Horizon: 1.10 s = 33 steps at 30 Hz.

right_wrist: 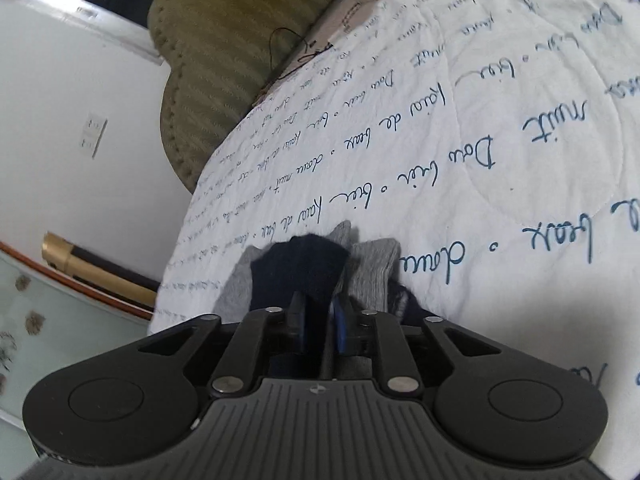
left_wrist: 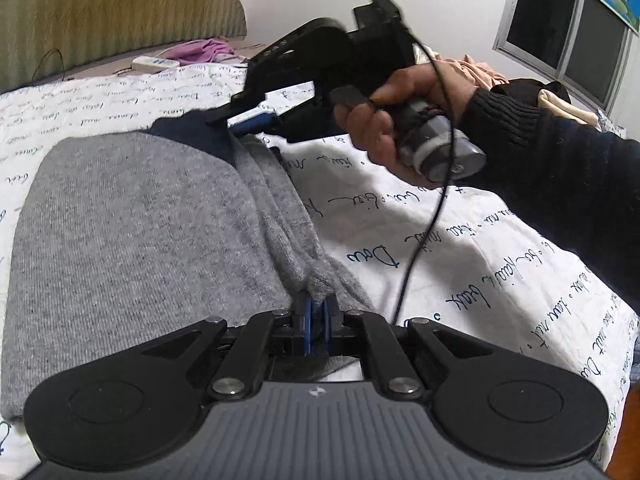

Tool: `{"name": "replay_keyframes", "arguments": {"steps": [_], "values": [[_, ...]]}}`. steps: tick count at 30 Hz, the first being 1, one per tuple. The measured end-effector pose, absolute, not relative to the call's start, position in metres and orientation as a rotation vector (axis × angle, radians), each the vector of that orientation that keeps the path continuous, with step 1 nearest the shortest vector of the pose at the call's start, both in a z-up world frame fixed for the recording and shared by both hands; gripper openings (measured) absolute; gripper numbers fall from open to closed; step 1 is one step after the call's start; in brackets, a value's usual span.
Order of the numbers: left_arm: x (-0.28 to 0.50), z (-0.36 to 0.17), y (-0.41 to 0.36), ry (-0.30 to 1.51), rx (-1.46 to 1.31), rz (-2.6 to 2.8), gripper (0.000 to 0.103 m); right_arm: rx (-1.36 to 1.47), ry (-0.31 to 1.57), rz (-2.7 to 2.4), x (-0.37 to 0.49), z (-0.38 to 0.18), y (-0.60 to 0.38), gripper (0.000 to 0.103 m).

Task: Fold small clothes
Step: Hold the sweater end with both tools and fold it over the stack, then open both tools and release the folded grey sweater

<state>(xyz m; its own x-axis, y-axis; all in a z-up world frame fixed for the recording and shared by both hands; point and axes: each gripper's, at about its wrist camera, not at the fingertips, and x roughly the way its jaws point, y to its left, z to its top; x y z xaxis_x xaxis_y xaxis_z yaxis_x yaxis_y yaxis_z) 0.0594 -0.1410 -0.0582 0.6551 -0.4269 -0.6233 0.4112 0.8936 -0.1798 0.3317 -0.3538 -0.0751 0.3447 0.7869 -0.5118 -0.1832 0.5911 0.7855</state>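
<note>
A small grey knit sweater [left_wrist: 132,224] with a navy collar [left_wrist: 196,132] lies on a white quilt [left_wrist: 440,240] printed with blue script. My left gripper [left_wrist: 318,306] is shut on the grey edge of the sweater near the camera. My right gripper [left_wrist: 236,120], held in a hand, pinches the far navy edge of the same sweater. In the right wrist view the right gripper [right_wrist: 318,312] is shut on bunched navy and grey fabric [right_wrist: 316,264] above the quilt [right_wrist: 500,160].
A green padded headboard [left_wrist: 100,12] stands behind the bed. A white power strip [left_wrist: 154,64] and a purple garment [left_wrist: 204,50] lie near it. More clothes [left_wrist: 480,72] are piled at the far right under a window [left_wrist: 568,28]. A black cable [left_wrist: 424,224] hangs from the right gripper.
</note>
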Motion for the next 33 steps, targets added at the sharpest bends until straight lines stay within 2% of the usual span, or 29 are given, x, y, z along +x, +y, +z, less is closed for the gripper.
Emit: {"name": "replay_keyframes", "arguments": {"steps": [1, 5, 6, 7, 12, 17, 18, 20, 21, 22, 25, 28, 29, 30, 31, 32, 33], "values": [[0.062, -0.059, -0.142, 0.711, -0.015, -0.475, 0.006, 0.7, 1.039, 0.703, 0.334, -0.076, -0.352, 0.031], [0.065, -0.064, -0.146, 0.724, -0.013, -0.469, 0.006, 0.715, 1.067, 0.696, 0.342, -0.088, -0.341, 0.03], [0.066, -0.064, -0.145, 0.727, -0.021, -0.468, 0.006, 0.691, 1.05, 0.693, 0.34, -0.087, -0.337, 0.019], [0.066, -0.062, -0.144, 0.725, -0.033, -0.47, 0.006, 0.649, 1.035, 0.705, 0.337, -0.083, -0.333, 0.013], [0.068, -0.05, -0.142, 0.723, -0.088, -0.523, 0.006, 0.565, 0.915, 0.772, 0.326, -0.049, -0.344, 0.012], [0.076, -0.071, -0.148, 0.786, -0.097, -0.538, 0.006, 0.605, 0.978, 0.657, 0.324, -0.087, -0.364, 0.012], [0.076, -0.07, -0.147, 0.782, -0.096, -0.539, 0.006, 0.637, 0.953, 0.658, 0.321, -0.089, -0.366, 0.013], [0.078, -0.065, -0.144, 0.785, -0.116, -0.56, 0.006, 0.662, 0.933, 0.635, 0.315, -0.087, -0.365, 0.022], [0.078, -0.062, -0.14, 0.79, -0.138, -0.578, 0.006, 0.676, 0.937, 0.627, 0.315, -0.087, -0.367, 0.034], [0.077, -0.058, -0.136, 0.808, -0.159, -0.62, 0.006, 0.701, 0.937, 0.621, 0.314, -0.085, -0.372, 0.04], [0.066, -0.041, -0.113, 0.857, -0.212, -0.779, 0.008, 0.779, 0.861, 0.561, 0.29, -0.066, -0.391, 0.044], [0.048, -0.028, -0.068, 0.809, -0.268, -0.77, 0.021, 0.706, 0.756, 0.612, 0.239, -0.035, -0.391, 0.045], [0.044, -0.026, -0.048, 0.77, -0.301, -0.691, 0.031, 0.664, 0.749, 0.625, 0.221, -0.028, -0.388, 0.047], [0.044, -0.026, -0.028, 0.745, -0.333, -0.594, 0.044, 0.622, 0.749, 0.636, 0.201, -0.024, -0.383, 0.054], [0.045, -0.027, -0.009, 0.73, -0.363, -0.493, 0.05, 0.58, 0.754, 0.632, 0.183, -0.023, -0.378, 0.063], [0.048, -0.029, 0.009, 0.712, -0.394, -0.401, 0.055, 0.534, 0.765, 0.61, 0.164, -0.025, -0.373, 0.065], [0.051, -0.034, 0.024, 0.703, -0.414, -0.318, 0.055, 0.496, 0.783, 0.582, 0.151, -0.029, -0.368, 0.064]]}}
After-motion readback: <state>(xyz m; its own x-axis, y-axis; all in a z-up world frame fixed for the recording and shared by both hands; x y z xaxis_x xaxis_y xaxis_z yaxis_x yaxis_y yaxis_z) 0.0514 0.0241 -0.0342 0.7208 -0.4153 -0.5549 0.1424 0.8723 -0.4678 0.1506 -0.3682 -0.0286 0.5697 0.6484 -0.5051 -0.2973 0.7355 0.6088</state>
